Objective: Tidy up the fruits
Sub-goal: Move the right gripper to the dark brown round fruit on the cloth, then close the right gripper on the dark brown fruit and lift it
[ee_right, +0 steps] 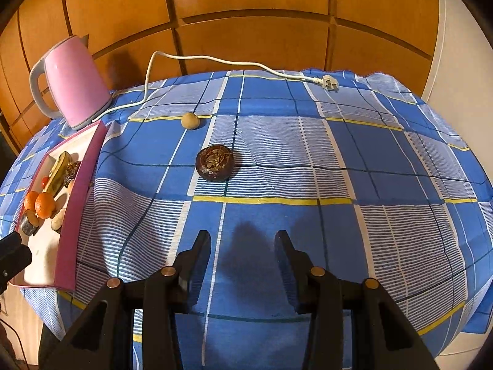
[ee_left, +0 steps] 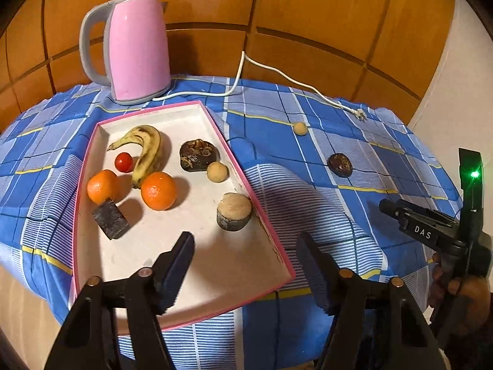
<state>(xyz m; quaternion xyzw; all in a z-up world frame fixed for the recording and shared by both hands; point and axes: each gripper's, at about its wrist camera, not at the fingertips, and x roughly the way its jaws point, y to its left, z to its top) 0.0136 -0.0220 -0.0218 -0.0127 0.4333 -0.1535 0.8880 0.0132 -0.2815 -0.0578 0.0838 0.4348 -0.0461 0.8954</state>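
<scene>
A pink-rimmed white tray [ee_left: 243, 172] holds a banana [ee_left: 148, 151], a cherry tomato [ee_left: 124, 162], two oranges [ee_left: 158, 190], a dark brown fruit [ee_left: 198, 155], a tan ball [ee_left: 217, 171] and two cut chunks. My left gripper [ee_left: 246, 246] hovers open over the tray's near right rim with nothing between its fingers. On the checked cloth right of the tray lie another dark brown fruit [ee_right: 215, 166] and a tan ball [ee_right: 190, 121]. My right gripper [ee_right: 243, 243] stands open above the cloth, short of that dark fruit, holding nothing.
A pink kettle [ee_left: 138, 49] stands behind the tray, and its white cord [ee_right: 215, 59] runs along the table's back to a plug [ee_right: 329, 81]. Wooden panels close the back. A hand [ee_left: 456, 289] grips the right tool's handle at the right edge.
</scene>
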